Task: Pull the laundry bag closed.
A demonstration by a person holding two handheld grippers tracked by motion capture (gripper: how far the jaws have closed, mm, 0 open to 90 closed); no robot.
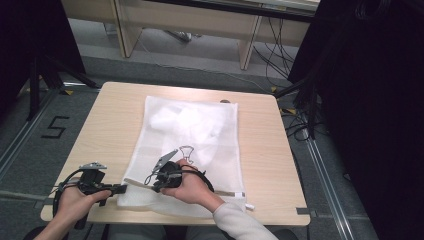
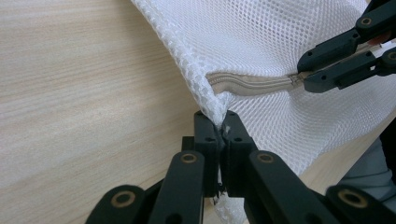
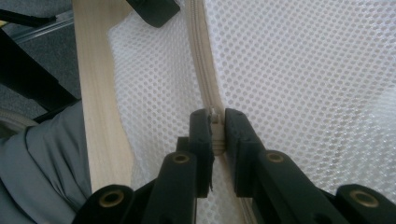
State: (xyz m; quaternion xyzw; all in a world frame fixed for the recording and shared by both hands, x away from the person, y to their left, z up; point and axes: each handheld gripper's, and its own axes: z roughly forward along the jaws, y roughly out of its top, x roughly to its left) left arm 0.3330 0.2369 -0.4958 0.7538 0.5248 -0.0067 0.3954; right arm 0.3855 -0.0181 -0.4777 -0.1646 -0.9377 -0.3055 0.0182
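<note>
Where the white mesh laundry bag (image 1: pixel 192 145) lay flat on the wooden table (image 1: pixel 105 130), with white contents (image 1: pixel 187 122) bunched in its far half, gripped at two points along the near, zippered edge. Left gripper (image 2: pixel 223 128): jaws closed tight on the bag's near-left corner, at the end of the beige zipper (image 2: pixel 252 85). Right gripper (image 3: pixel 215 122): jaws closed on the zipper pull (image 3: pixel 214 114), just beside the left gripper along the zipper line. Bag mesh pulled slightly taut between both grip points.
</note>
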